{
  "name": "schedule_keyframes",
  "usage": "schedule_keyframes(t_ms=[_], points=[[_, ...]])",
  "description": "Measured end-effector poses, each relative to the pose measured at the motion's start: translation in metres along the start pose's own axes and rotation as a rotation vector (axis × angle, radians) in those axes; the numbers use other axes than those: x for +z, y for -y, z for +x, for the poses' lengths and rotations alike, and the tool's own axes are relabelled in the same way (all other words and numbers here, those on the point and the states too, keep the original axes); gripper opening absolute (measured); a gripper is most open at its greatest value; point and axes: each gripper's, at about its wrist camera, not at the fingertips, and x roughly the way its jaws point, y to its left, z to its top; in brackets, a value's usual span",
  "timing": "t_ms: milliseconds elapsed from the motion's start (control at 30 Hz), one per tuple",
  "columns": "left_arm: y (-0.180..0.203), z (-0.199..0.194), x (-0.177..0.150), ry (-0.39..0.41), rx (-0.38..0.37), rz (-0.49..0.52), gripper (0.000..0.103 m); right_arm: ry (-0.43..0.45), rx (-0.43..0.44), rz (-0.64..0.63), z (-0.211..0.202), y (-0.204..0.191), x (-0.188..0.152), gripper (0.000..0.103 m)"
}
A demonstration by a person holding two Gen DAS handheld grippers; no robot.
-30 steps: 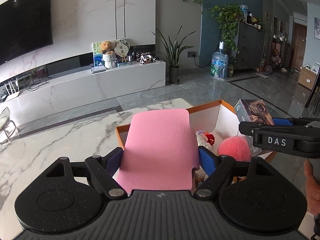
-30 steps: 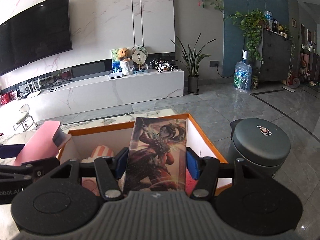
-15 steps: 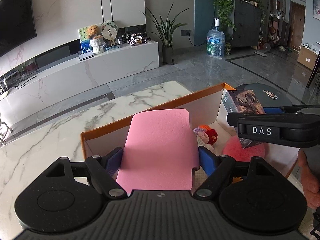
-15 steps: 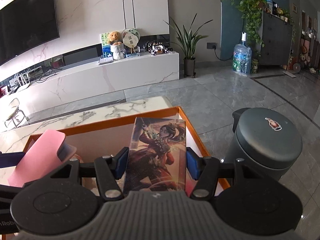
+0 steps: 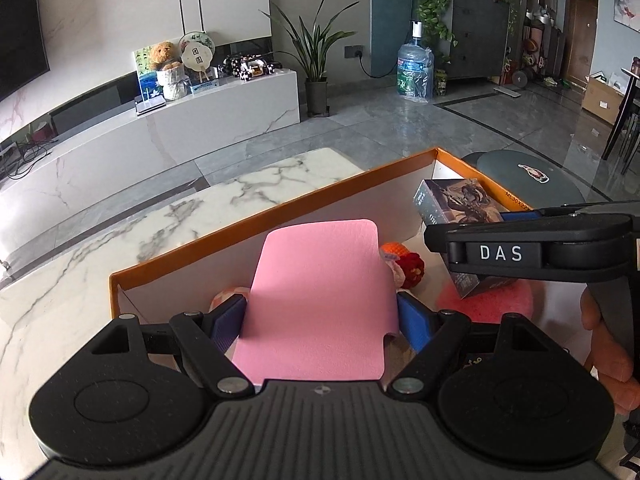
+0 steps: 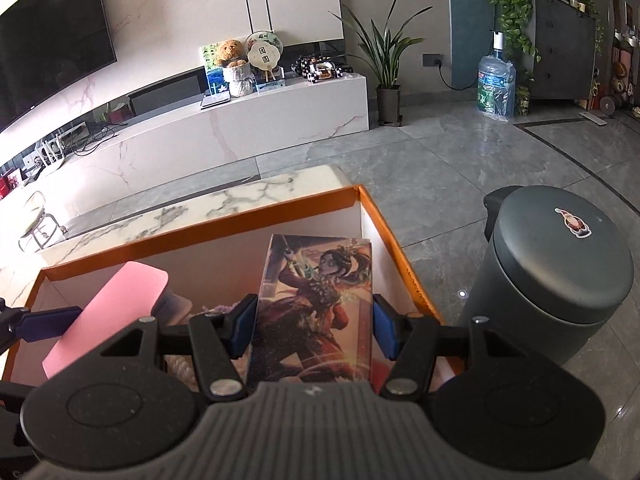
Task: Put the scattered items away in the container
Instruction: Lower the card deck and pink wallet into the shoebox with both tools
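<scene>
Left tongs: clamped on flat pink leather-textured pad, over orange-rimmed white cardboard box on marble tabletop. Right tongs: gripping illustrated rectangular card box, above same box's right end.

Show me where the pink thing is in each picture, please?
Left wrist view: the pink pad sits in the centre, clamped in the left gripper, over the box.
Right wrist view: the same pad is at the lower left.
Shared landmark: the orange-edged box.
</scene>
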Motion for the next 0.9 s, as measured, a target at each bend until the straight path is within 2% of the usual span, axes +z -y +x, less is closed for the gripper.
schedule_keyframes(t_ms=[67, 233, 333, 467, 633, 900], points=[[0.000, -0.004, -0.001, -0.003, -0.007, 0.000, 0.094, -0.001, 0.018, 0.006, -0.003, 0.000, -0.001, 0.062], [0.001, -0.007, -0.003, -0.029, 0.029, -0.006, 0.094, -0.047, 0.150, 0.054, -0.011, 0.001, -0.003, 0.062], [0.000, -0.012, -0.004, -0.032, 0.034, -0.011, 0.094, -0.070, 0.178, 0.011, -0.013, -0.007, -0.007, 0.062], [0.009, -0.013, -0.004, -0.040, 0.041, 0.039, 0.094, -0.131, 0.217, 0.025, -0.011, -0.009, -0.012, 0.062], [0.015, -0.009, -0.007, -0.060, 0.046, 0.068, 0.094, -0.174, 0.218, 0.036, -0.009, -0.007, -0.019, 0.062], [0.017, -0.004, -0.008, -0.072, 0.053, 0.042, 0.095, -0.206, 0.204, 0.054, -0.004, -0.005, -0.022, 0.063]])
